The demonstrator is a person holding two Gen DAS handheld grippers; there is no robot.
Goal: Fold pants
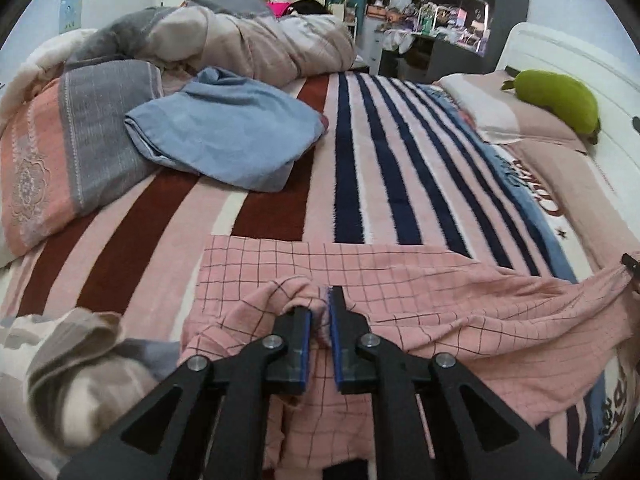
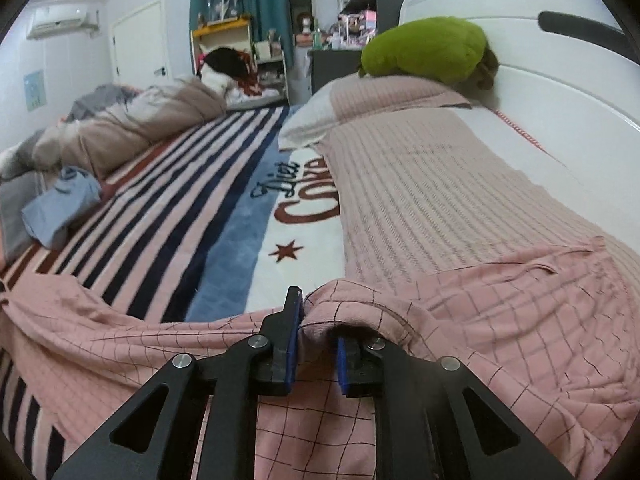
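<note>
Pink pants with a thin dark grid (image 1: 400, 280) lie spread across the near part of the bed, wrinkled and stretched sideways. My left gripper (image 1: 320, 304) is shut on a bunched fold of them; cloth fills the narrow gap between the blue pads and drapes over the left finger (image 1: 298, 320). In the right wrist view the pants (image 2: 480, 300) run from the striped blanket up onto a pink ribbed cover. My right gripper (image 2: 318, 320) is shut on another bunched fold, which hides the tip of its right finger.
A striped fleece blanket (image 1: 360, 160) covers the bed. A folded blue cloth (image 1: 224, 132), a patterned pillow (image 1: 60, 152) and a heaped duvet (image 1: 248, 36) lie at the far left. A green plush (image 2: 424, 48) rests by the white headboard (image 2: 540, 60). Crumpled grey-beige cloth (image 1: 80, 360) lies near left.
</note>
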